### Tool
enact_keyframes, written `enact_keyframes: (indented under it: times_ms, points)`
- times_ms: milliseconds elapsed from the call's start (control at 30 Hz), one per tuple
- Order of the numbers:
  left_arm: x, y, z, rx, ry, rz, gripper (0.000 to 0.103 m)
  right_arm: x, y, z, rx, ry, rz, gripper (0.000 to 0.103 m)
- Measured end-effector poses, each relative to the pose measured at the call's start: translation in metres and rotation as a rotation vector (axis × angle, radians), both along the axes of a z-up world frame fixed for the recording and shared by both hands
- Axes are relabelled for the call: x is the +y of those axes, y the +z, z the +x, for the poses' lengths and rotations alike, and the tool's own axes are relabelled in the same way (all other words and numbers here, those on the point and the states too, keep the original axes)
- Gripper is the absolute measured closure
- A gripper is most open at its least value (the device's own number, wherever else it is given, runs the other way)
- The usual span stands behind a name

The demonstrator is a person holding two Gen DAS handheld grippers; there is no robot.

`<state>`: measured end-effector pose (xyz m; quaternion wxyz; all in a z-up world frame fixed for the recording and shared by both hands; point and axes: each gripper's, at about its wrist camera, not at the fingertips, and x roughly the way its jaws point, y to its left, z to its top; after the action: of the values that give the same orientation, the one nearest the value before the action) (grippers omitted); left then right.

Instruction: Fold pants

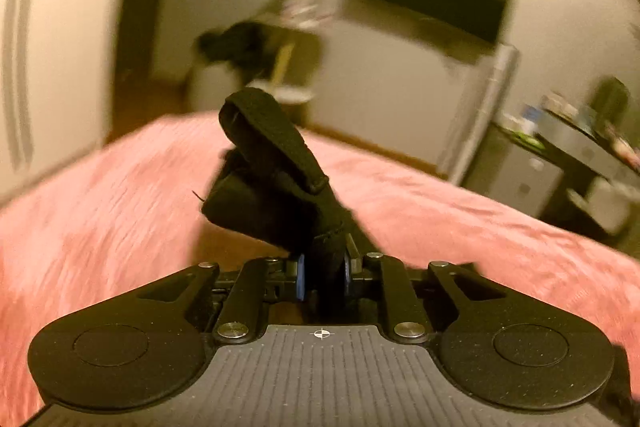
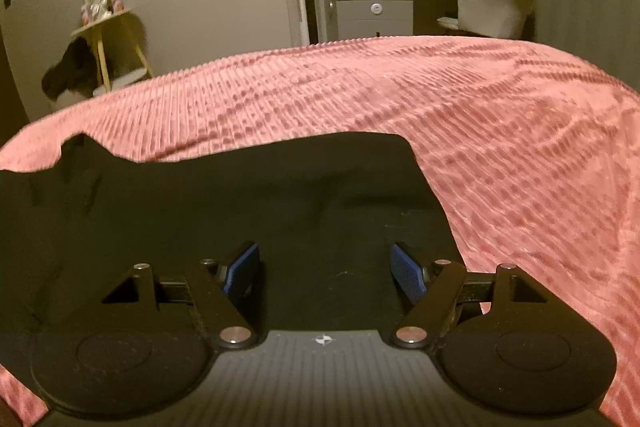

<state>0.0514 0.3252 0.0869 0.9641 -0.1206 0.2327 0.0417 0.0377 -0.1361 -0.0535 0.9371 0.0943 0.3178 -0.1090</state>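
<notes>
The left gripper [image 1: 323,277] has its fingers pinched on a bunched end of the black pants [image 1: 276,171], raised off the pink bedspread [image 1: 100,211], while the right gripper [image 2: 324,269] hangs wide open and empty over the rest of the pants [image 2: 224,195], spread flat on the bedspread [image 2: 500,131]. The fold looks barely begun, with the lifted end yet to be laid over. Beyond the far pants edge lies bare bed, then its far edge, with a cabinet [image 2: 374,13] well behind
</notes>
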Motion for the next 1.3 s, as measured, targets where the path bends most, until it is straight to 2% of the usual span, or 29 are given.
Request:
enact_keyframes:
  times_ms: [167,300,433,467,500,567,600,733,800,867,933,967,1033,1067,1100,1167,1267,1300]
  points:
    - [-0.089,0.036,-0.022,-0.095,-0.246,0.151,0.083,-0.007,0.009,-0.012,-0.046,-0.016,0.062,0.03]
    - [-0.166,0.032,-0.041,-0.128,-0.41,0.25,0.082,-0.016,0.015,-0.022,-0.077,-0.035,0.11,0.03]
    - [-0.222,0.009,-0.05,-0.074,-0.524,0.277,0.08,-0.026,0.019,-0.031,-0.104,-0.053,0.167,0.03]
    - [-0.236,0.001,-0.052,-0.046,-0.543,0.287,0.077,-0.027,0.019,-0.032,-0.108,-0.056,0.18,0.03]
    - [-0.247,-0.006,-0.054,-0.018,-0.561,0.293,0.069,-0.029,0.02,-0.033,-0.112,-0.057,0.193,0.03]
    - [-0.254,-0.022,-0.05,0.057,-0.59,0.256,0.048,-0.033,0.02,-0.035,-0.116,-0.063,0.22,0.03]
    - [-0.254,-0.029,-0.049,0.099,-0.588,0.212,0.038,-0.035,0.019,-0.035,-0.116,-0.063,0.236,0.029]
    - [-0.229,-0.032,-0.047,0.093,-0.451,0.112,0.025,-0.041,0.016,-0.034,-0.11,-0.033,0.319,0.028]
    - [-0.203,-0.03,-0.041,0.081,-0.29,0.038,0.011,-0.043,0.012,-0.03,-0.101,0.008,0.401,0.023]
    - [-0.176,-0.033,-0.033,0.095,-0.104,-0.028,0.008,-0.044,0.004,-0.022,-0.061,0.055,0.513,0.017]
    - [-0.149,-0.042,-0.026,0.132,0.002,-0.115,0.008,-0.045,-0.006,-0.01,-0.006,0.086,0.617,0.015]
    - [-0.137,-0.052,-0.021,0.161,0.042,-0.185,0.008,-0.045,-0.009,-0.006,0.001,0.088,0.642,0.013]
    - [-0.112,-0.072,-0.008,0.284,0.109,-0.323,0.011,-0.047,-0.012,0.002,0.011,0.098,0.681,0.004]
    - [-0.101,-0.083,-0.001,0.353,0.159,-0.39,0.014,-0.047,-0.014,0.007,0.02,0.101,0.703,0.004]
    - [-0.096,-0.09,0.006,0.387,0.187,-0.434,0.014,-0.047,-0.016,0.012,0.033,0.107,0.711,0.004]
    - [-0.089,-0.096,0.006,0.397,0.208,-0.473,0.014,-0.046,-0.019,0.021,0.042,0.118,0.726,0.004]
    - [-0.096,-0.093,0.009,0.388,0.169,-0.416,0.012,-0.041,-0.019,0.032,0.055,0.15,0.732,0.004]
    - [-0.098,-0.093,0.006,0.381,0.154,-0.398,0.012,-0.039,-0.019,0.036,0.056,0.178,0.738,0.014]
